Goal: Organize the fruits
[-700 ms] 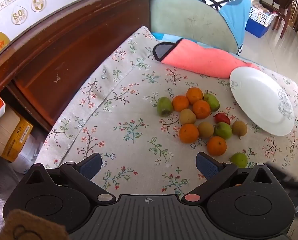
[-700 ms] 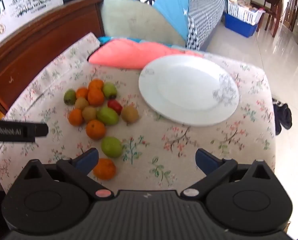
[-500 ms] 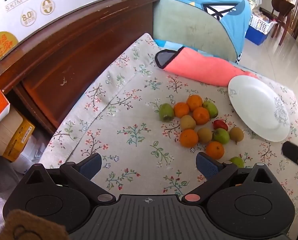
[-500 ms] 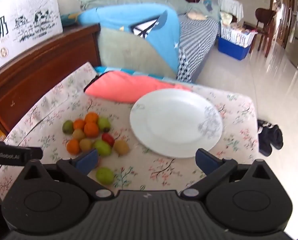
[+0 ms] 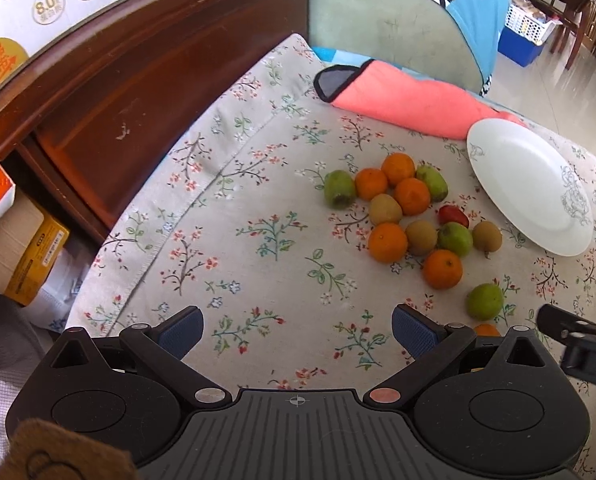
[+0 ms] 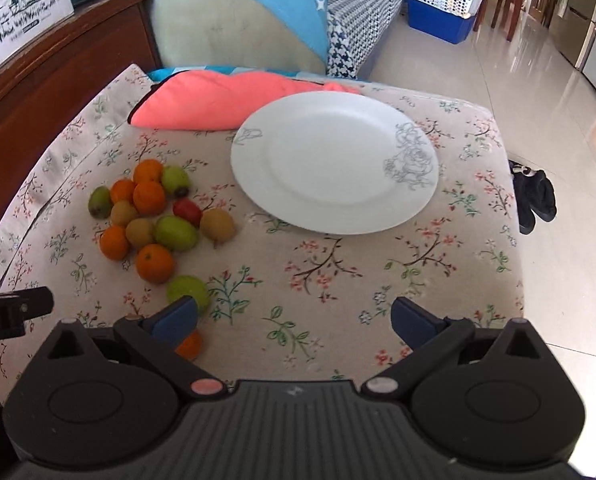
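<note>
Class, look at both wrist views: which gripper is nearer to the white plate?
Right. The right gripper points toward the white plate, which lies just ahead of its open jaws. The left gripper faces bare cloth, with the plate far off to its right.

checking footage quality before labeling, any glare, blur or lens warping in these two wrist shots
Right wrist view: bright glare on the tiled floor, fruit pile sharp, straight edges bowed by the fisheye. Left wrist view: even daylight, white plate slightly washed out, wooden cabinet curved, no motion blur.
</note>
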Demonstrator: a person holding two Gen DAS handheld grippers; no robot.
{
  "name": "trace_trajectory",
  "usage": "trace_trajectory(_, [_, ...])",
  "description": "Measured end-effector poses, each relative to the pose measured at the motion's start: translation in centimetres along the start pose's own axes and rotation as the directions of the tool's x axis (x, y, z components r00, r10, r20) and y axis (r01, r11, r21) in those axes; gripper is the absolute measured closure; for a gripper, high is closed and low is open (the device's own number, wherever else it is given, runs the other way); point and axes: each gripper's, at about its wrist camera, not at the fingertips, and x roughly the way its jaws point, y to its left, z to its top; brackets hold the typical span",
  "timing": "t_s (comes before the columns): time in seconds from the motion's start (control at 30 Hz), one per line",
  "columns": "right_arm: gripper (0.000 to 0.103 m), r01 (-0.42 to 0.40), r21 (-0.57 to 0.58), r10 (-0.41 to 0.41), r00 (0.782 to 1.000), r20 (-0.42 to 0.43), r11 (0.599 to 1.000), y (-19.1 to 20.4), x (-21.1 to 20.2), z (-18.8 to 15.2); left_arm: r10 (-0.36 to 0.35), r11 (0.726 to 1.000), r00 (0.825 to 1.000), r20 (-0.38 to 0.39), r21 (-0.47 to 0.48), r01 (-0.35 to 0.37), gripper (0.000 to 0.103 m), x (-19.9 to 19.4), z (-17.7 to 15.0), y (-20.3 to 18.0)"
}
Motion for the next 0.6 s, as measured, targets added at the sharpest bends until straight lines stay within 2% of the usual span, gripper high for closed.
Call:
trace_trajectory(0.17, [0.001,-0.015,0.005,0.015,1.000,0.027,1.000,0.2,0.7,-0.1,0.036,0.999,0.999,-0.017,0.013,-0.036,0.002,0.8,0.0,-0.4])
trace_trajectory(0.43, [0.001,0.026,-0.042,-0.025,0.999,0.039,0.999,1.2,0.7,-0.3,0.047,0.998,0.999,-0.017,0.042,-0.046,0.002,1.0,0.0,-1.6])
trace_trajectory(0.6, [0.001,0.021,-0.041,-0.020,0.999,0.026,0.999,1.3,1.0,-0.4,0.046,0.998,0.999,-0.020,0.047,-0.045,0.002,1.2,0.0,-2.0])
